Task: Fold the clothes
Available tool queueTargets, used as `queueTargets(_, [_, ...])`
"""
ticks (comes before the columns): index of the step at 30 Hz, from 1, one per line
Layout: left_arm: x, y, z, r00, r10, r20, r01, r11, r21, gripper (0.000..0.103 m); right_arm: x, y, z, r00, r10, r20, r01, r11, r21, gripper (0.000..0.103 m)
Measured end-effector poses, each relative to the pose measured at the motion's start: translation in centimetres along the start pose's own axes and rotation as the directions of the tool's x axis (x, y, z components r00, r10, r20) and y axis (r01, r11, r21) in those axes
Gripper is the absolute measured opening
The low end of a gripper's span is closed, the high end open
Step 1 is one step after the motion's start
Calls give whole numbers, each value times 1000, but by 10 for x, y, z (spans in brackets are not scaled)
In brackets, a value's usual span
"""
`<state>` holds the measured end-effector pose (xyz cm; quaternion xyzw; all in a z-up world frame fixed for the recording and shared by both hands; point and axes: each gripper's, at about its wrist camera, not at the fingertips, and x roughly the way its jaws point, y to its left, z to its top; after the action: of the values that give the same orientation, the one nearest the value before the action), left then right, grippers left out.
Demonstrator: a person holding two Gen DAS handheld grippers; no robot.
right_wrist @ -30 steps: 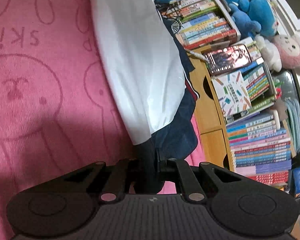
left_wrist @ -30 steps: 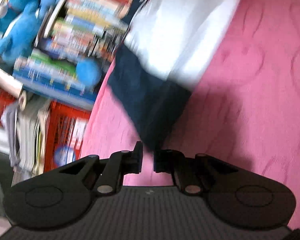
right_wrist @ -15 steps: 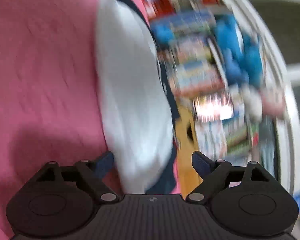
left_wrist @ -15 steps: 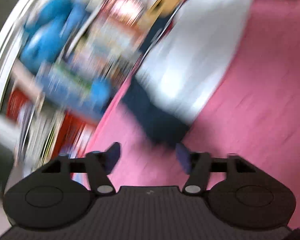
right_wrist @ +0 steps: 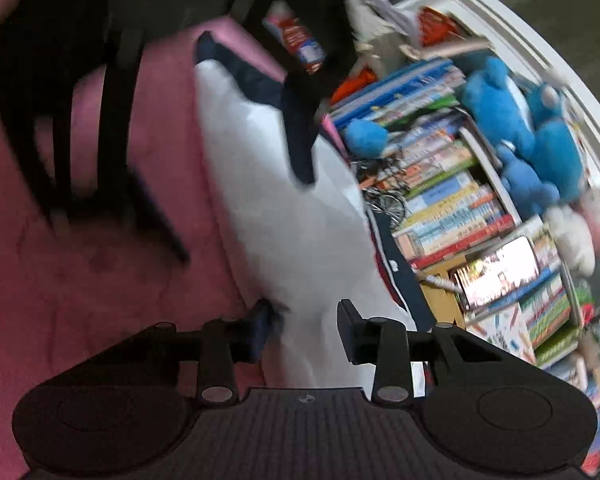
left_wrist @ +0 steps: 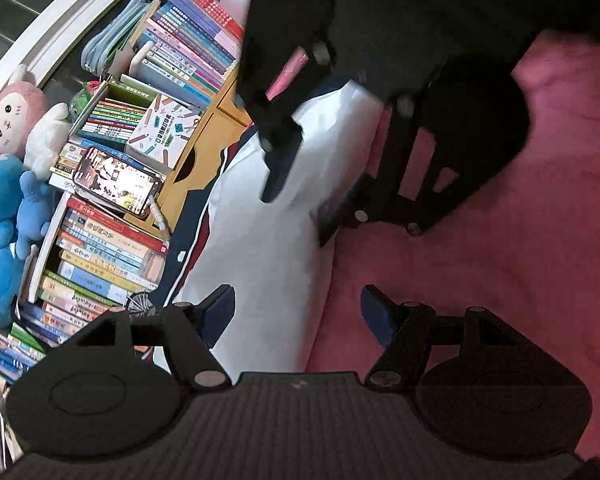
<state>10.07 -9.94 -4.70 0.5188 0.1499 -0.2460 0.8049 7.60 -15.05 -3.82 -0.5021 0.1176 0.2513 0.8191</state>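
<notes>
Garment (left_wrist: pixel 268 240), white with navy trim, lies lengthwise along the bookshelf-side edge of the pink bed (left_wrist: pixel 500 260); we find the left tongs (left_wrist: pixel 298 310) open astride one end, the right tongs (right_wrist: pixel 304 328) closing around the opposite end, nothing gripped.

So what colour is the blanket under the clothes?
Pink, the blanket has a faint embossed pattern; clearest in the left wrist view.
</notes>
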Motion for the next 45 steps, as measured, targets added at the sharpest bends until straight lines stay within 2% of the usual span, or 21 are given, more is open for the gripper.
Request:
queueTargets(2, [14,3,3,1000,30,-9,-30,1000,-3,60,-5,-11,1,1000,13,7,-13,999,51,39])
queueTargets(3, [19,5,4,999,46,-17,-46,999,-9,45,-7,-15,0,1000,22,9,-22,998,59,44])
queueTargets(4, [21,10,5,998,53,-24,-53,998,-25,43,-10,-15,-1,1000,21,9,-22,999,37,49])
queueTargets(6, [18,22,4,999,43,-15,-44,997,-66,43,-12,-5,-4,1000,-4,13,5,998,-68,80])
queueTargets(8, [14,33,3,999,37,-5,-37,994,-103,43,-9,6,-6,1000,-16,23,19,990,-136,85])
queueTargets(13, [5,50,5,999,42,16,-40,989,-139,43,26,1,8,998,-62,1,61,992,-113,78])
queueTargets(15, [10,46,1,999,45,1,-45,993,-110,46,46,-5,8,994,-93,-50,86,989,-117,55])
queueTargets(16, [13,44,-2,998,54,-11,-55,995,-88,48,57,-8,7,991,-108,-84,97,988,-124,50])
queueTargets(17, [18,38,-9,995,92,-40,-94,995,-36,51,63,-11,4,988,-114,-108,100,987,-128,48])
queueTargets(19, [29,30,-26,981,173,-91,-168,984,61,72,62,-18,-8,985,-118,-127,103,987,-124,48])
queueTargets(20, [34,36,-41,971,215,-106,-208,975,72,73,57,-20,-17,981,-130,-142,110,984,-139,49])
queueTargets(21, [38,44,-56,961,244,-128,-237,969,68,77,53,-22,-25,978,-141,-156,117,981,-153,50])
queueTargets(23, [43,70,-77,958,195,-208,-208,977,-41,78,45,-30,-46,970,-154,-188,130,982,-136,50])
queueTargets(24, [47,71,-81,951,205,-232,-216,976,-21,70,43,-35,-56,964,-160,-211,138,984,-116,50])
queueTargets(26, [54,63,-84,943,226,-245,-221,974,46,43,48,-37,-63,954,-167,-249,148,985,-93,45])
queueTargets(27, [58,56,-84,940,238,-243,-222,971,89,25,51,-38,-65,949,-169,-266,151,985,-85,27])
queueTargets(28, [61,49,-82,934,255,-252,-226,964,136,15,55,-38,-67,944,-171,-283,155,985,-77,14])
queueTargets(31, [56,50,-78,922,298,-248,-250,946,208,11,55,-34,-62,934,-199,-296,170,978,-119,13])
queueTargets(38, [-35,111,-84,898,405,-171,-385,912,137,11,-24,-53,-32,930,-343,-134,314,928,-199,9])
queueTargets(41, [-83,101,-105,912,380,-157,-371,925,83,11,-71,-42,-24,934,-348,-82,329,926,-185,9])
queueTargets(45, [-102,42,-132,949,230,-217,-218,973,80,15,-94,20,-41,961,-239,-140,206,955,-215,9])
